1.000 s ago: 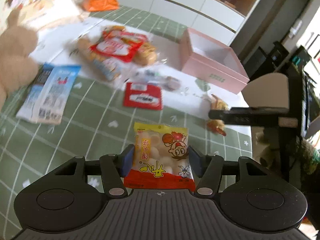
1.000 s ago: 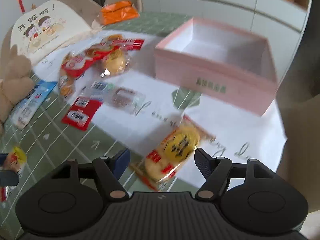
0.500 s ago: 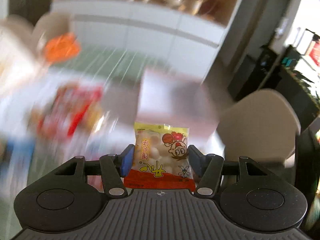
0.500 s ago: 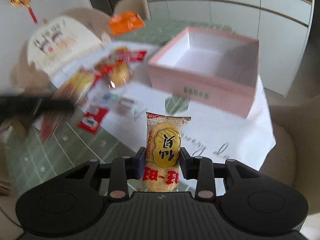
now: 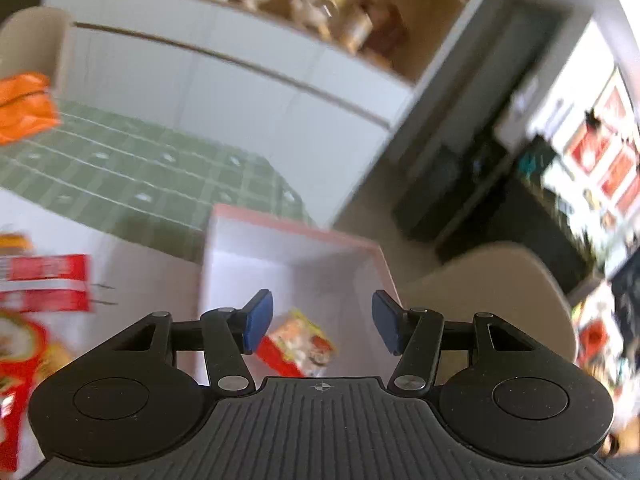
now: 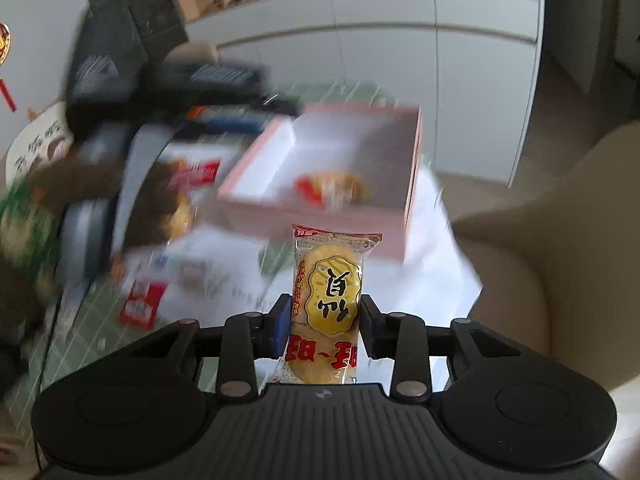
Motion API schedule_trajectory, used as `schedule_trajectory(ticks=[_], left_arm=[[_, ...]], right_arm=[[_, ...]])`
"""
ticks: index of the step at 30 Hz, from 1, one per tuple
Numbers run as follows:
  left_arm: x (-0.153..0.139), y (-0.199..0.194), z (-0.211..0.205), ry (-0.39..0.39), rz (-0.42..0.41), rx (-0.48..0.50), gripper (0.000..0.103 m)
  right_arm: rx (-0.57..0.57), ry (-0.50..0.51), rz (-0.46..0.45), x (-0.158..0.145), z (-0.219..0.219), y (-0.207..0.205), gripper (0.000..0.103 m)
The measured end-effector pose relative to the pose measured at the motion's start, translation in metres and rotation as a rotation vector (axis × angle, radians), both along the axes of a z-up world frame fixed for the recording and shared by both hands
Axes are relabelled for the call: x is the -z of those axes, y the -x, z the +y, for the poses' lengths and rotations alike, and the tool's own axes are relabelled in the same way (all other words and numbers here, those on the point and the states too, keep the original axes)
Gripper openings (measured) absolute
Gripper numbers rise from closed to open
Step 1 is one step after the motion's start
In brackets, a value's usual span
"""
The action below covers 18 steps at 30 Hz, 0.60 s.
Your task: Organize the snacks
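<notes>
Cracker point(image 6: 330, 304) gripped by right tongs point(image 6: 324, 330); left tongs point(image 5: 318, 326) wide above boxed packet point(image 5: 298, 346).

On the yellow rice-cracker packet point(image 6: 329, 304), large black Chinese characters were printed on a gold oval, with red characters beneath; they were seen upside down and were not reliably read. Print on the other packets was blurred beyond reading.

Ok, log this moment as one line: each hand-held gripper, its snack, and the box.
left hand-held gripper: open | yellow-red snack bag: in pink box | right hand-held gripper: shut on rice cracker packet, short of box
</notes>
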<state>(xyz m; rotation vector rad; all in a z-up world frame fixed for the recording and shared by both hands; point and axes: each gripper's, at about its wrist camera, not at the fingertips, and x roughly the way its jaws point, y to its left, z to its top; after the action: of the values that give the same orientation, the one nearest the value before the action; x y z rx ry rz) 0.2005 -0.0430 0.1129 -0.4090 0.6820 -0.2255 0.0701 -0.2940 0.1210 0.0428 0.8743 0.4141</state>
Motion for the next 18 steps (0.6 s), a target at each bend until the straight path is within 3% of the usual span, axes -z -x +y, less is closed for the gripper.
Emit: schedule_trajectory(ticks=[3, 5, 6, 9, 12, 15, 18], left_arm=[[-0.004, 0.041, 0.024, -0.067, -0.025, -0.044, 0.06], [0.0, 0.07, 0.042, -0.125, -0.003, -0.071, 0.06], [0.003, 0.09, 0.054, -0.158, 0.01, -0.095, 0.06], [0.014, 0.146, 0.091, -0.248, 0.048, -0.164, 0.06], [0.032, 0.186, 0.139, -0.305, 0.125, -0.236, 0.06], [0.051, 0.207, 0.186, -0.308, 0.199, -0.347, 0.06], [0.055, 0.217, 0.22, -0.286, 0.201, -0.427, 0.06]], right_arm=[[0.015, -0.054, -0.063, -0.039, 0.014, -0.038, 0.035], [0.026, -0.092, -0.078, -0.06, 0.029, -0.075, 0.048], [0.014, -0.098, -0.064, -0.065, 0.032, -0.099, 0.073], [0.084, -0.019, -0.043, -0.063, 0.042, -0.135, 0.075], [0.065, -0.027, -0.002, -0.049, 0.049, -0.114, 0.075], [-0.002, 0.011, 0.029, -0.032, 0.064, -0.075, 0.075], [-0.076, 0.057, 0.055, -0.014, 0.09, -0.031, 0.075]])
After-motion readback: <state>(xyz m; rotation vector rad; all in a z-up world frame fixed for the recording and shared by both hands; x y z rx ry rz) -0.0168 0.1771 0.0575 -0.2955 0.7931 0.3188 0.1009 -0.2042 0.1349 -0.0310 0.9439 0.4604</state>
